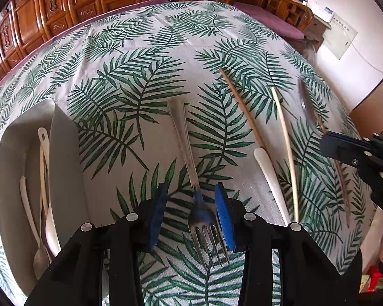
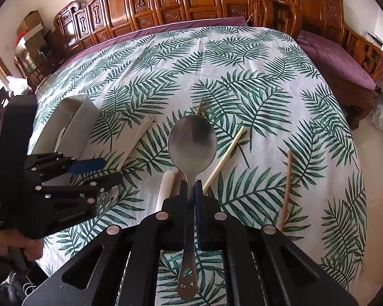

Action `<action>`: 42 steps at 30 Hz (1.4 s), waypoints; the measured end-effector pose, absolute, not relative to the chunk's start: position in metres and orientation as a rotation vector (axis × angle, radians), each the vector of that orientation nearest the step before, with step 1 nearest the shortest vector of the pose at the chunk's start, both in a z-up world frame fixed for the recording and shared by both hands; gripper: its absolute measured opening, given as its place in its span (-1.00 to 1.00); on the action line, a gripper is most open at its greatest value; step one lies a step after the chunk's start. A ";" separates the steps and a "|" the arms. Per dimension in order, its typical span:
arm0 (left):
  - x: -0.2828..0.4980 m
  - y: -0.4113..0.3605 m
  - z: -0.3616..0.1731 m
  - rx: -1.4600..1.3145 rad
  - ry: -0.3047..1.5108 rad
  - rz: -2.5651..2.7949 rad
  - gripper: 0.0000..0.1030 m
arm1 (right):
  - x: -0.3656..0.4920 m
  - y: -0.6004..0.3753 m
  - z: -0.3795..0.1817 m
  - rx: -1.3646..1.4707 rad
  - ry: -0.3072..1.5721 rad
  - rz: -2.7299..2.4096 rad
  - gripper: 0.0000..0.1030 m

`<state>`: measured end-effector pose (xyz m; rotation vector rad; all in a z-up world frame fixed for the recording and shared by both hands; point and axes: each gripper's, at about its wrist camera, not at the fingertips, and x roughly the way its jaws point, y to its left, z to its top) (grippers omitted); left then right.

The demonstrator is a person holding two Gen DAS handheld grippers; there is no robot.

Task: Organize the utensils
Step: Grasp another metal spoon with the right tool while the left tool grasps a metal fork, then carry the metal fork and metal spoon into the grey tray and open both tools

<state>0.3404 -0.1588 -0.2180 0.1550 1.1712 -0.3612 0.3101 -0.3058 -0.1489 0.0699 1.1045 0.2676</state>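
On the leaf-print tablecloth (image 1: 145, 58), left tongs (image 1: 191, 219) spread astride a fork (image 1: 189, 168); right tongs (image 2: 190, 199) clamp a spoon (image 2: 191, 148).

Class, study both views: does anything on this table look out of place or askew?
Yes. The chopsticks lie scattered at differing angles on the tablecloth, unpaired, and a white spoon lies loose among them. Other utensils already sit in the grey tray. Nothing looks spilled or damaged.
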 end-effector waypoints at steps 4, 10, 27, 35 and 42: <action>0.345 -0.165 -0.223 0.184 1.175 -0.348 -0.30 | 0.307 -0.309 -0.151 0.077 1.109 0.263 -0.87; 0.349 -0.172 -0.226 0.224 1.157 -0.332 -0.54 | 0.302 -0.308 -0.151 0.075 1.114 0.262 -0.87; 0.333 -0.145 -0.191 0.139 1.087 -0.352 -0.88 | 0.291 -0.289 -0.135 0.060 1.107 0.255 -0.87; 0.320 -0.118 -0.156 0.105 1.017 -0.350 -0.88 | 0.292 -0.266 -0.118 0.056 1.079 0.282 -0.87; 0.312 -0.087 -0.129 0.081 0.963 -0.326 -0.88 | 0.294 -0.241 -0.106 0.045 1.061 0.319 -0.87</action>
